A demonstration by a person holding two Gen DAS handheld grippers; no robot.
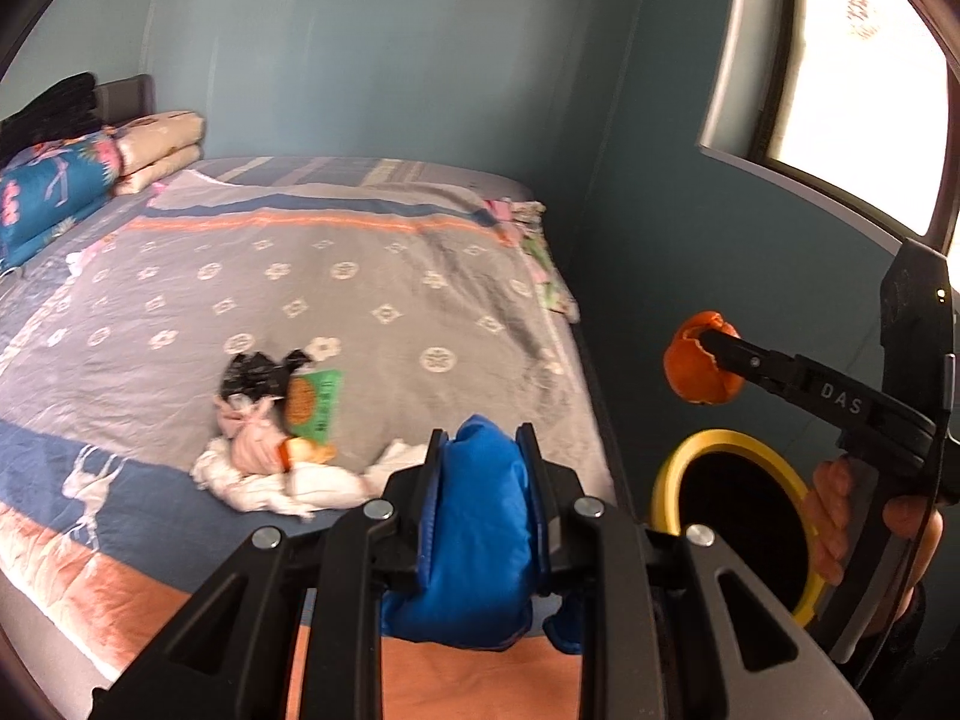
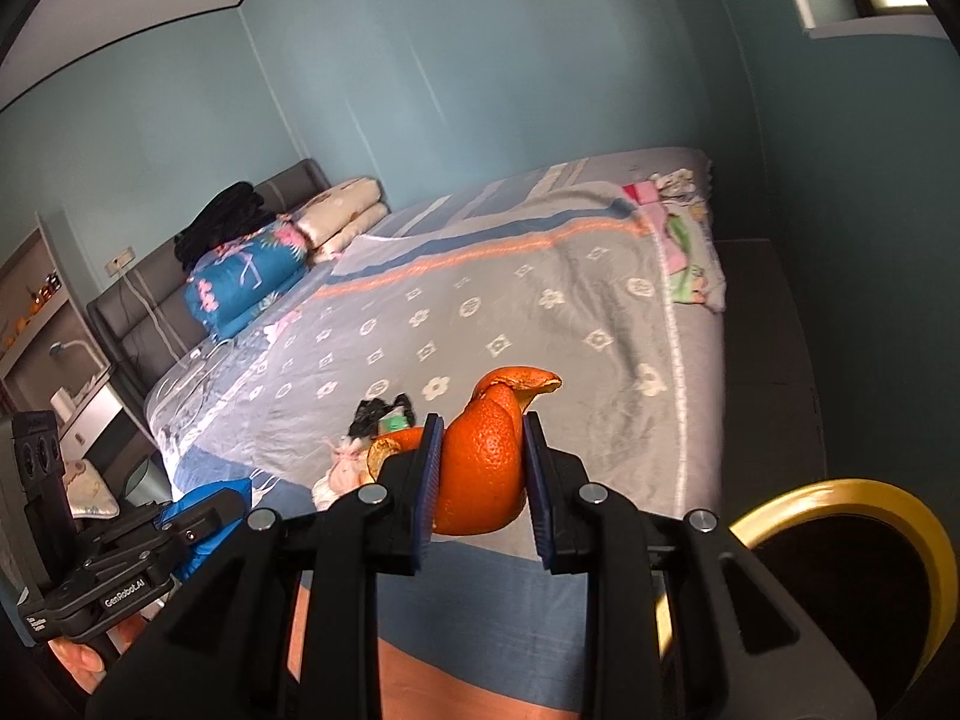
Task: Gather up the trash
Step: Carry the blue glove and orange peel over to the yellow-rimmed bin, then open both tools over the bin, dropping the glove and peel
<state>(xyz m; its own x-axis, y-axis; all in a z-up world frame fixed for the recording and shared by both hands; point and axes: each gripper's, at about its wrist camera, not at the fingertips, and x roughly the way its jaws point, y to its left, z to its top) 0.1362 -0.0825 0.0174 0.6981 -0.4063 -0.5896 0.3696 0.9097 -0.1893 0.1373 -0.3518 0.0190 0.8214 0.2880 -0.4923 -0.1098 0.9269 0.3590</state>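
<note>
We cannot see the lower end of the blue wrapper (image 1: 480,528); it disappears behind the left gripper (image 1: 480,450) frame, and its print is unreadable. The yellow-rimmed bin (image 1: 729,450) is cut off by the right gripper (image 2: 483,468) and a hand (image 1: 840,516) in the left wrist view, and by the edge in the right wrist view; its inside is black. The trash pile (image 1: 276,438) on the bed (image 1: 372,276) is blurred, so we cannot read the green packet (image 1: 312,402). Shelf items (image 2: 36,300) are too small to name.

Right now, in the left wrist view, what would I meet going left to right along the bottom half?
Trash pile on the bed → blue bag in the left tool → yellow-rimmed bin → orange peel in the right tool.
</note>
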